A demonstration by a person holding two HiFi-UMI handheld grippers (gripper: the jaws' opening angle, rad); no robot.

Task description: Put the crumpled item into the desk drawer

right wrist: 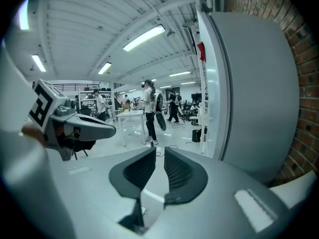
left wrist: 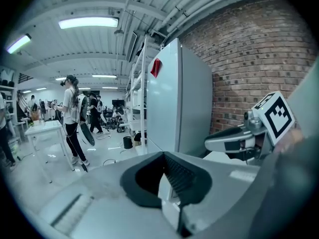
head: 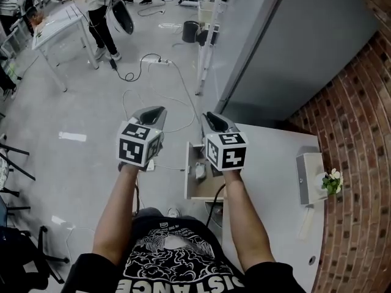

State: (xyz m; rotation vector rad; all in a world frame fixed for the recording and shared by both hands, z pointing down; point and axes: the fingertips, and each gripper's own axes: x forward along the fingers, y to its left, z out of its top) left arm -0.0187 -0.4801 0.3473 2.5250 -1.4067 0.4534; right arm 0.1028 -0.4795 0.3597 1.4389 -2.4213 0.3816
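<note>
Head view shows the small grey crumpled item (head: 200, 171) lying inside the open tan-floored desk drawer (head: 188, 177), just below and left of the right hand-held gripper (head: 215, 122). It looks light, soft and springy, so pinching a raised fold should hold it. The right jaws stand narrowly apart and empty. The left hand-held gripper (head: 153, 113) is also apart and empty. Print on the black T-shirt (head: 174, 249) is cut off and unreadable.
</note>
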